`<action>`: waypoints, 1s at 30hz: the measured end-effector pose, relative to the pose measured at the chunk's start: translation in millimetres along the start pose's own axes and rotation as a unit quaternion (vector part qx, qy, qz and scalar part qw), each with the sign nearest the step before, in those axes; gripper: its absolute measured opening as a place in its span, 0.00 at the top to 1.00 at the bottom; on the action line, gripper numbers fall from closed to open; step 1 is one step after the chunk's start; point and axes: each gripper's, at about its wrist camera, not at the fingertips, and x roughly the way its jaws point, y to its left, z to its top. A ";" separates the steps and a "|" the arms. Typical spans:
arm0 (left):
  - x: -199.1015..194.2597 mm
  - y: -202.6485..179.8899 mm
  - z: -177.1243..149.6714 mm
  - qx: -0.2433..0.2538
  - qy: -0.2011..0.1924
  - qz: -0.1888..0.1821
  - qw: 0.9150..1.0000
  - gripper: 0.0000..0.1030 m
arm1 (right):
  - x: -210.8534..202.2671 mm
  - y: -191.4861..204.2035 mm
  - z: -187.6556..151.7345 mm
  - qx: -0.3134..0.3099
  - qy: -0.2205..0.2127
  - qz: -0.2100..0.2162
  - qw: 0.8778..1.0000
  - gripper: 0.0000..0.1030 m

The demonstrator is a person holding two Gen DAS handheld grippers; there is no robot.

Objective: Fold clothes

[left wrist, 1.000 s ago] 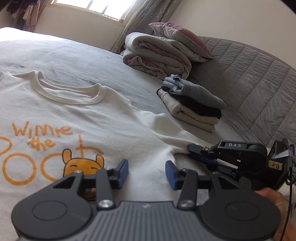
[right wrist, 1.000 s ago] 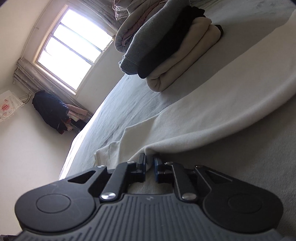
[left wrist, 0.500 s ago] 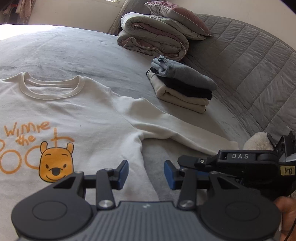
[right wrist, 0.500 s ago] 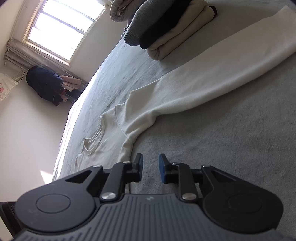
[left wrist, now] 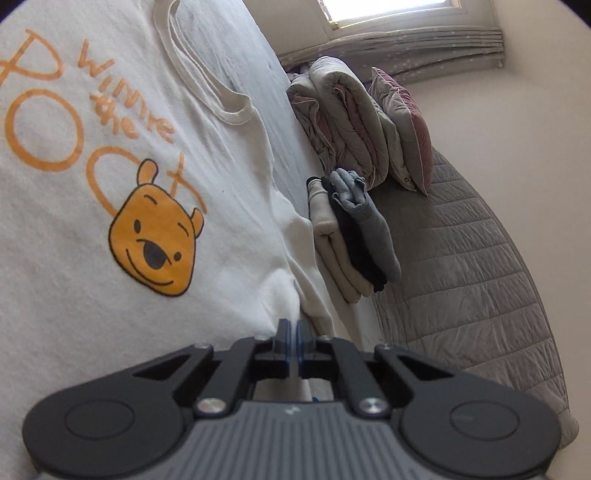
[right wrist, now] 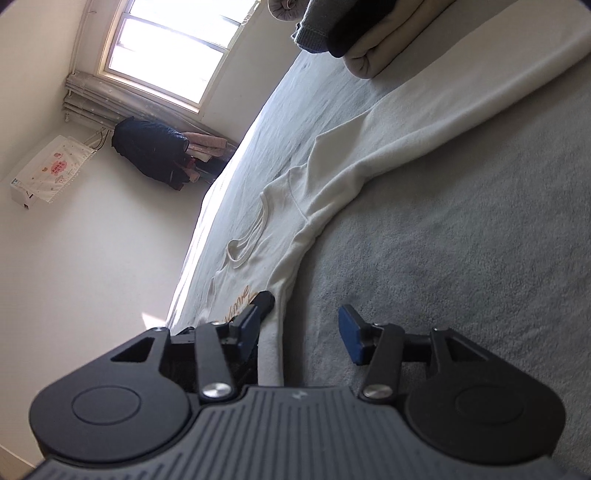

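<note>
Left claw (left wrist: 289, 334) is pinched on the side hem of the cream sweatshirt (left wrist: 92, 258), flat and unfolded on the bed (right wrist: 461, 258), while the right claw (right wrist: 306, 325) is opening astride its edge beside three folded garments (left wrist: 351, 236).

Ahead of my left gripper (left wrist: 290, 325) and up to its right, a rolled duvet (left wrist: 340, 122) in grey and dusty pink leans against a pink-edged pillow (left wrist: 406, 129). Both rest where a quilted grey cover (left wrist: 461, 258) curves away along the tool's right side. Beyond them a gathered curtain (left wrist: 406, 40) hangs under a bright window (left wrist: 388, 7).

From my right gripper (right wrist: 306, 310), the grey bedsheet (right wrist: 461, 240) fills the view ahead and to the right. Far off to the left, a dark jacket (right wrist: 147, 151) hangs below the sunlit window (right wrist: 166, 48). A white wall unit (right wrist: 48, 170) in a printed cover sits further left.
</note>
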 end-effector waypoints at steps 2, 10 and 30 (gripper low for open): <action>1.6 -1.4 -1.1 0.001 0.003 -0.003 1.000 0.97 | 3.8 3.2 -2.7 -0.014 0.014 0.010 1.000 0.49; 7.6 -6.6 -1.9 0.026 0.011 0.007 1.000 0.97 | 28.1 29.3 -21.3 -0.103 0.070 -0.002 0.992 0.69; 59.3 -56.6 1.7 0.258 0.033 0.149 0.954 0.96 | 7.1 16.3 -20.5 -0.055 0.070 -0.024 0.996 0.84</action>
